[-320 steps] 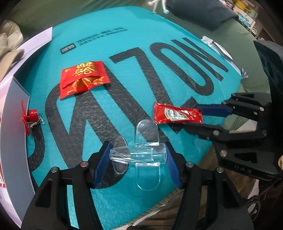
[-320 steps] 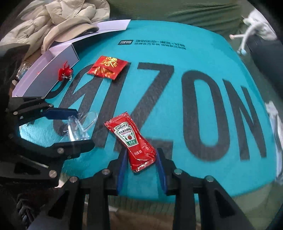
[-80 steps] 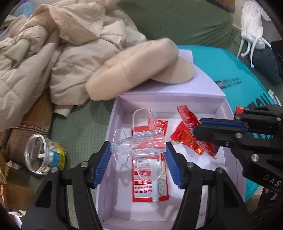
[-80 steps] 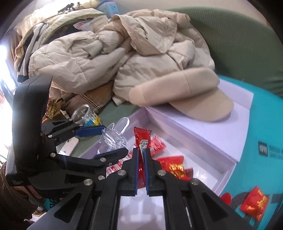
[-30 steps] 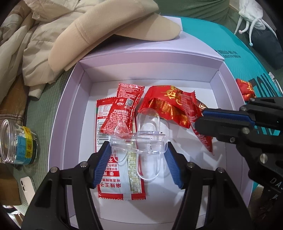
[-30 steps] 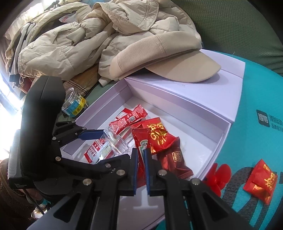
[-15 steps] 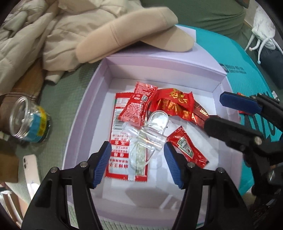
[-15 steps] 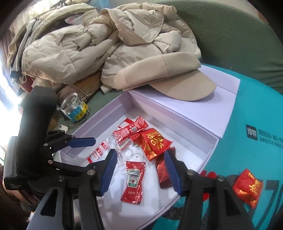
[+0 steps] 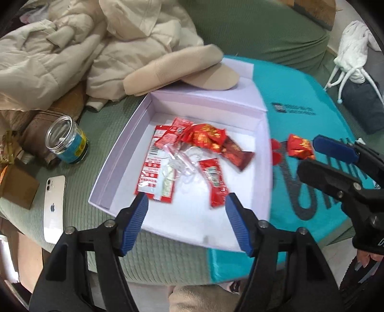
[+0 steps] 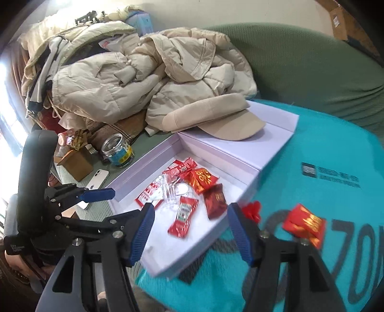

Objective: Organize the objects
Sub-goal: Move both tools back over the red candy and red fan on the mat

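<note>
behind the coat (image 10: 134, 79), blue carton (image 10: 141, 22)

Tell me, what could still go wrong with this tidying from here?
The red packet and the small red ornament still lie outside the box on the teal mailer; both could be missed. The ornament sits right by the box wall, so a gripper reaching for it may nudge the box. The cap resting on the lid could block closing.
</note>
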Demonstrator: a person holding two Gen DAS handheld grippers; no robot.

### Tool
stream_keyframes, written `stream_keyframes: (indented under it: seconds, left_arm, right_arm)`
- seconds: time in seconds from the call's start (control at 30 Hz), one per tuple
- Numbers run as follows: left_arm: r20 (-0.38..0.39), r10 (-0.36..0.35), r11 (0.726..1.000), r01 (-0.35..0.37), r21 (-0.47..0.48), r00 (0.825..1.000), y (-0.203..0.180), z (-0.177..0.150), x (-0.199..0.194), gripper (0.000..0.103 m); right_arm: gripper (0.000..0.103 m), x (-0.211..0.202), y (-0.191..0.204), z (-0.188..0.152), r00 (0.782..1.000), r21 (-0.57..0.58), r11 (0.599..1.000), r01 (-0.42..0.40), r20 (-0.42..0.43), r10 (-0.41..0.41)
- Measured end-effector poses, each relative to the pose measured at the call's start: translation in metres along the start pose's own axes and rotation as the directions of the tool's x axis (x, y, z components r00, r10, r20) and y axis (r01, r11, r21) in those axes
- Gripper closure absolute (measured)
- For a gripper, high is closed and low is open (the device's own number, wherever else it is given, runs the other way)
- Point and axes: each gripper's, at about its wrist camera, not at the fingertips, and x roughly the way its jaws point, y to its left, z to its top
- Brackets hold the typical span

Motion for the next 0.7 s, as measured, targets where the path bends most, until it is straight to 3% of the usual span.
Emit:
stream_keyframes:
  seconds: [0.33, 0.7]
  left_arm:
    - [0.064, -0.043, 0.999, 0.042, 0.013, 0.997, -0.05, -0.047, -0.063, 0.035]
    - [0.121, -0.102, 0.991, 0.091, 0.097, 0.987, -0.109, -0.087, -0.116, 0.033]
  right_arm:
    - [0.038, -0.09, 0.002, -0.05, 0.998, -0.017, 0.998, 0.058, 0.039, -0.058]
    - [0.033, -0.173, 0.004, -0.11, 0.986, 0.02, 0.989, 0.149, 0.07, -0.15]
